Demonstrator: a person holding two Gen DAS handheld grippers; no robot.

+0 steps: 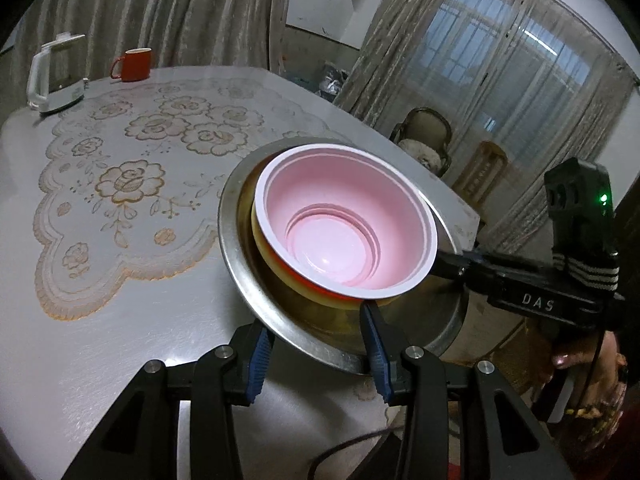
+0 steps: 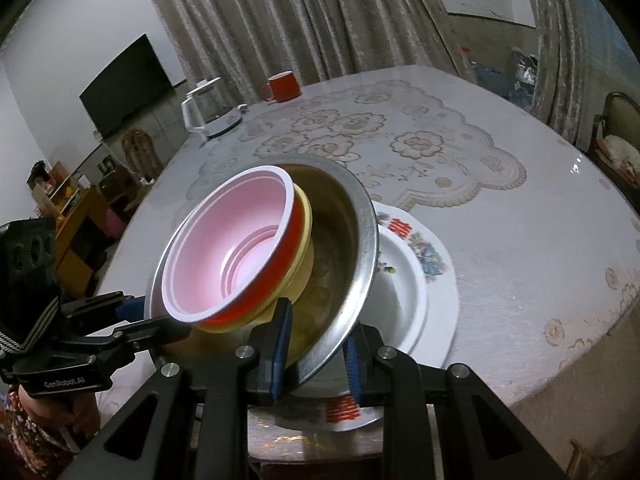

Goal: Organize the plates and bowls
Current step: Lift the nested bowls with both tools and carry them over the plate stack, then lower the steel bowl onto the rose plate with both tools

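Note:
A steel basin [image 1: 248,280] holds a yellow bowl [image 1: 280,268] with a pink bowl [image 1: 340,220] nested on top. My left gripper [image 1: 320,344] is shut on the basin's near rim. My right gripper [image 1: 452,264] comes in from the right at the basin's far rim. In the right wrist view the basin [image 2: 360,248] is tilted and lifted over a white floral plate [image 2: 436,280], with the pink bowl [image 2: 232,252] and yellow bowl [image 2: 300,256] inside. My right gripper [image 2: 316,348] is shut on the rim; my left gripper [image 2: 136,316] grips the opposite rim.
A red mug [image 1: 134,64] and a white kettle [image 1: 52,80] stand at the table's far edge. A lace floral cloth [image 1: 120,184] covers the round table. Chairs [image 1: 428,140] stand beyond the table's right edge.

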